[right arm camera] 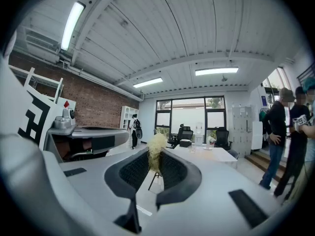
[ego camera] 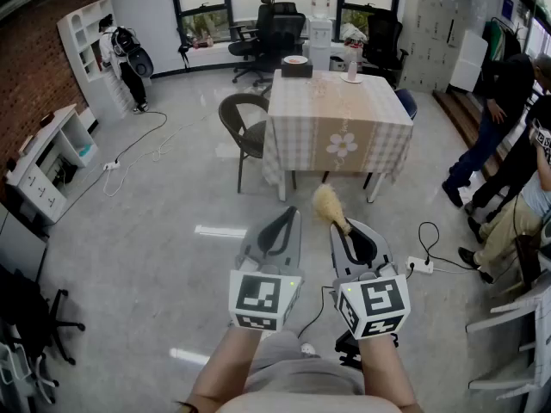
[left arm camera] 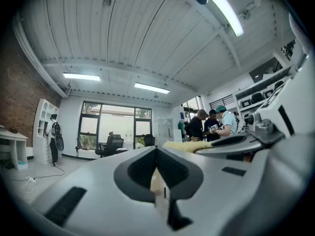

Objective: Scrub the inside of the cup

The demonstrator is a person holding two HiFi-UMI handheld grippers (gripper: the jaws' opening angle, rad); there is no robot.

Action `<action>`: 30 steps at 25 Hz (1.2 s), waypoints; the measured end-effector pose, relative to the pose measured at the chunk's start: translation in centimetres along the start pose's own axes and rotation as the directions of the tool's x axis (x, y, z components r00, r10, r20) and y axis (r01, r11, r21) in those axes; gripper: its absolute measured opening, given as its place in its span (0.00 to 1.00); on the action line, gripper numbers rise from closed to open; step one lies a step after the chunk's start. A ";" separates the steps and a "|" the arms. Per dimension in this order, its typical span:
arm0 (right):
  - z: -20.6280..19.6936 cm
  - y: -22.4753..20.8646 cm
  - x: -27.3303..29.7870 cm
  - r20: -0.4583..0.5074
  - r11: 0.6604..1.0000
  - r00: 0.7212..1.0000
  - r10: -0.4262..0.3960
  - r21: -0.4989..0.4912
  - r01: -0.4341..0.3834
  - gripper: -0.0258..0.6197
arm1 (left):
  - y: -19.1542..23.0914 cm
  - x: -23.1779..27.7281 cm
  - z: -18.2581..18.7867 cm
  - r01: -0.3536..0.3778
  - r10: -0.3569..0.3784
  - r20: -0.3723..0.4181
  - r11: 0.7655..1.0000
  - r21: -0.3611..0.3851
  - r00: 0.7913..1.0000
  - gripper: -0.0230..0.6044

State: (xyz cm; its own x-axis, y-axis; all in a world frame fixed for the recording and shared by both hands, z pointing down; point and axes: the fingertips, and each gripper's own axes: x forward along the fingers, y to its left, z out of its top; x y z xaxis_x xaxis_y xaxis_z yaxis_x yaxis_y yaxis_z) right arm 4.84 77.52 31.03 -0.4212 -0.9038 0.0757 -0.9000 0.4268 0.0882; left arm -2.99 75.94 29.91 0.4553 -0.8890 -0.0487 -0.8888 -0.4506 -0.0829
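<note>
My right gripper [ego camera: 346,228] is shut on the handle of a scrub brush, whose shaggy yellow head [ego camera: 328,205] sticks out past the fingertips. The right gripper view shows that brush head [right arm camera: 157,150] pinched between the jaws of the right gripper [right arm camera: 156,165]. Beside it, my left gripper [ego camera: 287,219] is shut with nothing in it; in its own view the left gripper [left arm camera: 157,167] has its jaws together. Both hang over the floor, well short of the table [ego camera: 340,123]. A small pale cup-like thing [ego camera: 352,70] stands at the table's far end, too small to make out.
The table carries a checked cloth and a dark box [ego camera: 296,66]. A brown chair [ego camera: 246,124] stands at its left and office chairs [ego camera: 277,28] behind. People [ego camera: 504,114] stand at the right. A power strip with cable [ego camera: 419,265] lies on the floor. White shelves [ego camera: 43,166] line the left wall.
</note>
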 end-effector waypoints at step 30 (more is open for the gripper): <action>-1.8 -12.5 18.6 -0.017 0.998 1.000 0.026 0.053 -0.025 0.13 | 6.7 22.2 -3.5 0.068 -0.071 -0.045 0.995 -0.079 0.996 0.06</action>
State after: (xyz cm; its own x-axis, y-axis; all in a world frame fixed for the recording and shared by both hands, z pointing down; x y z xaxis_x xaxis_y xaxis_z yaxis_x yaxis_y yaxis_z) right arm 8.50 55.44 33.11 -0.4426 -0.8917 0.0946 -0.8938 0.4472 0.0339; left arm 1.04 52.91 31.72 0.5148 -0.8573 0.0020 -0.8573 -0.5148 -0.0067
